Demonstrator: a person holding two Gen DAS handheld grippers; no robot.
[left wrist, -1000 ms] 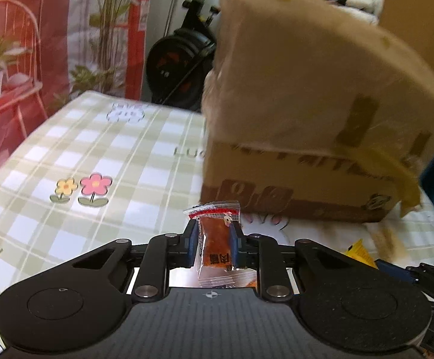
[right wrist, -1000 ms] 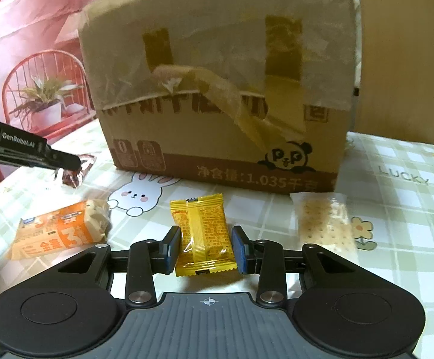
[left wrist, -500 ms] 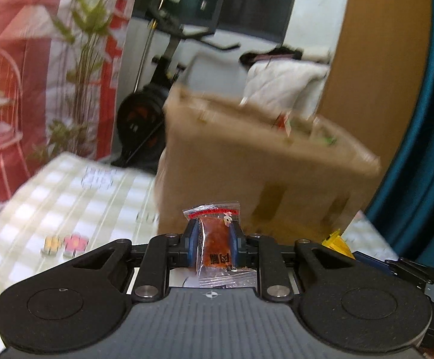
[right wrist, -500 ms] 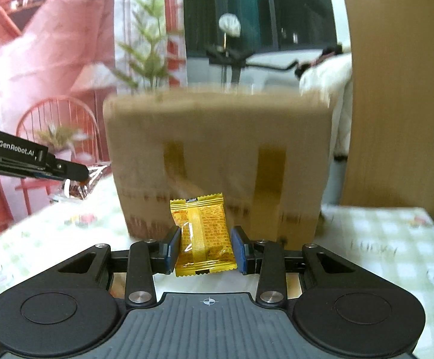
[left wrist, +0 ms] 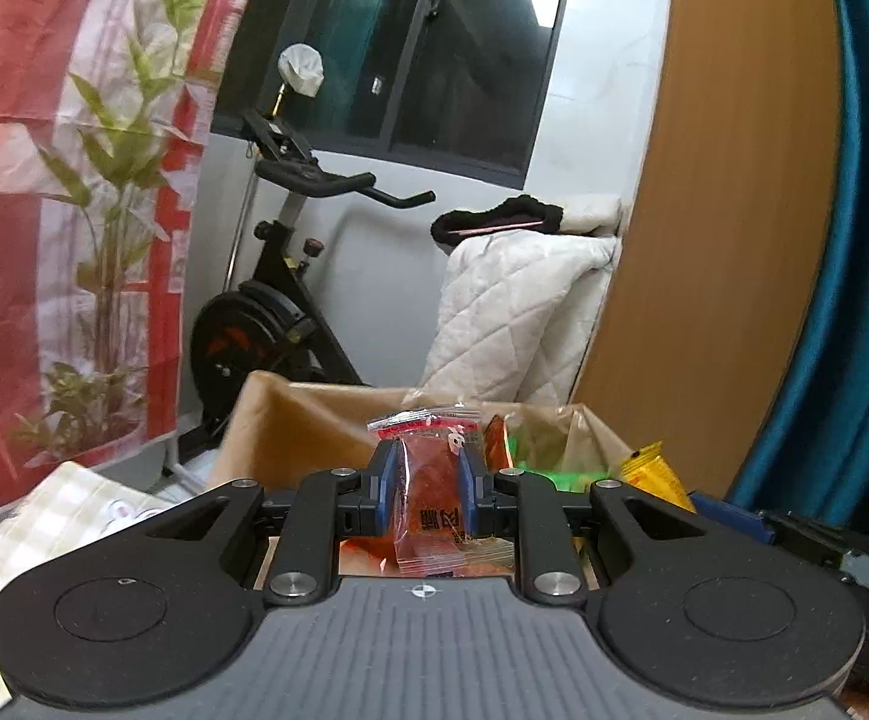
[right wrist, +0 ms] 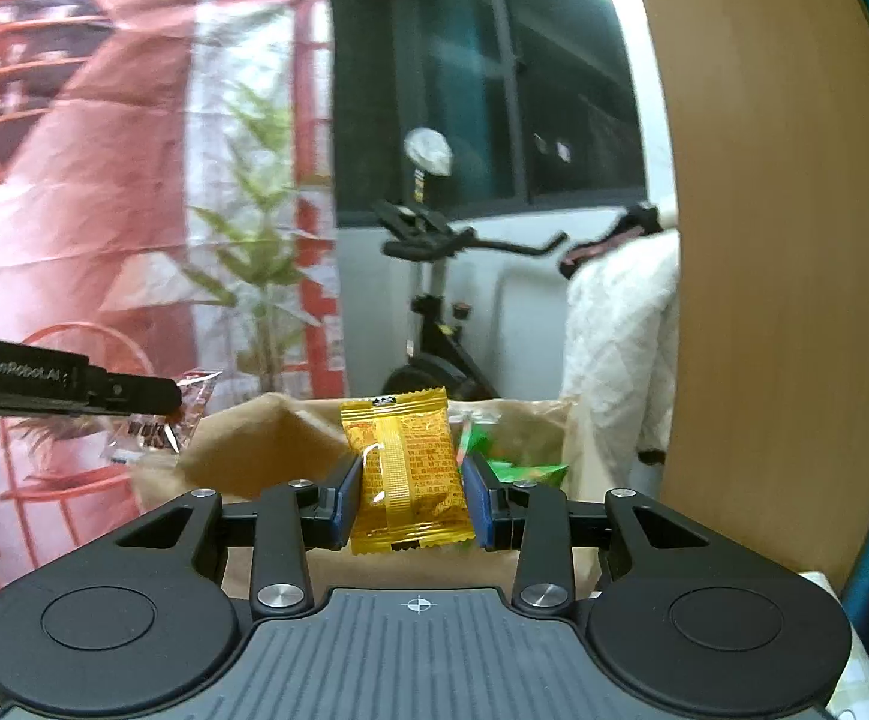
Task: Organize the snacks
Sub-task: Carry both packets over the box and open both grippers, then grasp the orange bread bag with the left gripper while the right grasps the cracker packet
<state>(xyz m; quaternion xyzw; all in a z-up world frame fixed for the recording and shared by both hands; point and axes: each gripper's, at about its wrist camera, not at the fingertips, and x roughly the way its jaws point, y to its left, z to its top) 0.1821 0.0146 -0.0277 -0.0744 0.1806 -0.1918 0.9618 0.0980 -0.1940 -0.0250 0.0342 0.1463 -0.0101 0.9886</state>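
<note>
Room: a home corner with a red printed backdrop on one side, a dark window, an exercise bike and a quilted white cover against a wooden panel.
Bench: a strip of green-checked cloth showed at the lower left of the left wrist view; most of it lay below the frame.
Left hand-held gripper: jaws narrow, clamped on a clear-wrapped red snack, which stood upright between the blue pads.
Right hand-held gripper: jaws drawn in on a yellow snack packet, also upright, pinched by its sides.
Box: the open cardboard box sat just beyond both held snacks, its top rim level with them; green and orange packets already lay inside.
Step in hand: I judged this as the carry, both snacks raised to the box mouth and not yet released.
Next move: it seemed to call for reaching forward over the rim, then opening each pair of jaws so the snacks dropped inside rather than on the flap.
Change from a second earlier: then both cameras faced the box's taped side low over the bench, with loose snacks lying on the cloth; here they looked across its open top. Both grips looked unchanged.
</note>
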